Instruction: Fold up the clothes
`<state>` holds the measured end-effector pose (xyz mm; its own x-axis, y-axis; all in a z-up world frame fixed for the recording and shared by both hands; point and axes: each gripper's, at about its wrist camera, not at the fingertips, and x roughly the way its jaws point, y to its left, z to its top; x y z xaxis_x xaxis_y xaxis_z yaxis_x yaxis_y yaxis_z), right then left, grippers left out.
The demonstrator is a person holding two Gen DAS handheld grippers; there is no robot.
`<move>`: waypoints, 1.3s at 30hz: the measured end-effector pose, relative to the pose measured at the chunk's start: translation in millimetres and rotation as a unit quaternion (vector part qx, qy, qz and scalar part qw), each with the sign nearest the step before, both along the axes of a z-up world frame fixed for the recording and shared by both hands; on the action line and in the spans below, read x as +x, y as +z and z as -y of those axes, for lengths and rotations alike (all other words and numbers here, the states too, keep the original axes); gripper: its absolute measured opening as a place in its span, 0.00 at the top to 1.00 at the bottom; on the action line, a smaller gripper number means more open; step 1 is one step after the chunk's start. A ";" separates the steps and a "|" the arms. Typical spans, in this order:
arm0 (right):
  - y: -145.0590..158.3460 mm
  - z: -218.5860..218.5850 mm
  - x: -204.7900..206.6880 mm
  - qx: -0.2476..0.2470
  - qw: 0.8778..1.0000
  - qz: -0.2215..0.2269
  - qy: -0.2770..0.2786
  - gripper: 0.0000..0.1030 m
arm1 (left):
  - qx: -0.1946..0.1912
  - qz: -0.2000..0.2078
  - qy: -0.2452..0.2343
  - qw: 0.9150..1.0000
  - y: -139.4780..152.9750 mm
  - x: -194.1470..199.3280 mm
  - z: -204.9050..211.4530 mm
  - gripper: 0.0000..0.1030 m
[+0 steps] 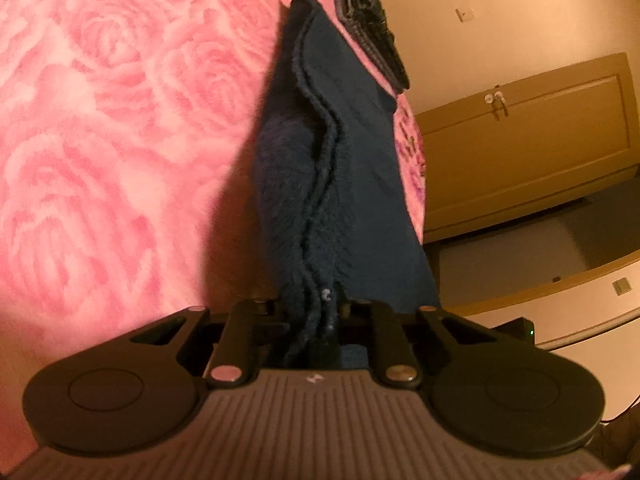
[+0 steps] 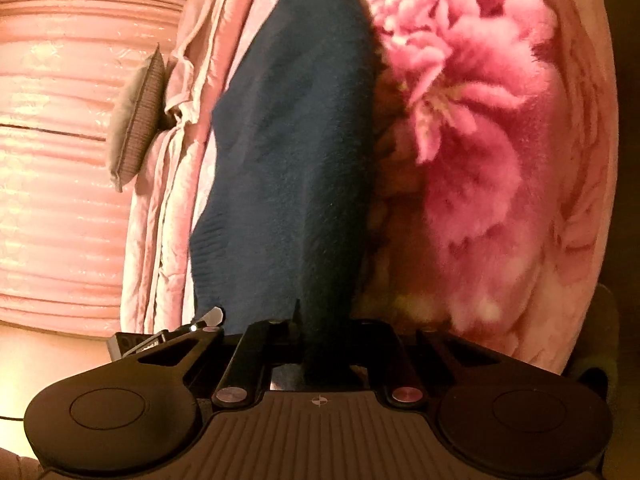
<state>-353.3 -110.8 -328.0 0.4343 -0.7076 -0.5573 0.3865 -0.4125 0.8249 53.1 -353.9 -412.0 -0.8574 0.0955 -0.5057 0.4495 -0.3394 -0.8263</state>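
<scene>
A dark blue knitted garment (image 1: 320, 168) is folded in several layers and stretches away from my left gripper (image 1: 316, 312) over the pink rose-patterned bed cover (image 1: 100, 120). The left jaws are shut on its layered edge. In the right wrist view the same blue garment (image 2: 288, 160) runs straight out from my right gripper (image 2: 320, 332), whose jaws are shut on it. The fingertips of both grippers are hidden by the cloth.
A folded dark item (image 1: 372, 28) lies on the bed beyond the garment. A wooden door (image 1: 528, 136) and a pale wall stand to the right. In the right wrist view there are a pink fluffy flower blanket (image 2: 480, 140), pink quilts (image 2: 192, 120) and a small grey cushion (image 2: 136, 124).
</scene>
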 end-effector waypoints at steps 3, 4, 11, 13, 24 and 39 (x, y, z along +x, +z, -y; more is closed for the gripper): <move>2.3 -14.2 7.8 0.009 1.000 0.010 -0.002 0.92 | 0.008 0.004 -0.004 1.000 1.8 9.6 -13.6 0.88; 2.7 -22.1 10.4 0.015 1.000 0.014 -0.002 0.92 | 0.017 0.006 -0.002 1.000 2.2 15.8 -20.5 0.88; 10.1 -89.0 38.7 0.072 0.994 0.085 -0.015 0.92 | 0.090 0.038 0.027 0.995 23.9 66.3 -88.6 0.88; 19.7 -95.9 39.2 0.075 0.991 0.103 -0.031 0.91 | 0.110 0.044 0.047 0.992 35.7 75.3 -101.1 0.88; 90.1 -50.6 -11.9 0.014 0.982 0.156 -0.109 0.91 | 0.121 -0.021 0.116 0.986 118.8 34.9 -42.0 0.87; 27.4 125.2 -137.6 0.104 0.953 0.172 -0.228 0.82 | 0.148 -0.004 0.184 0.972 62.2 -113.5 122.6 0.73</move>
<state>-490.9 -236.0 -300.6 0.2914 -0.7560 -0.5862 -0.1507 -0.6414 0.7523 -60.4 -476.5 -349.8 -0.8654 -0.0775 -0.4951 0.4877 0.0968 -0.8676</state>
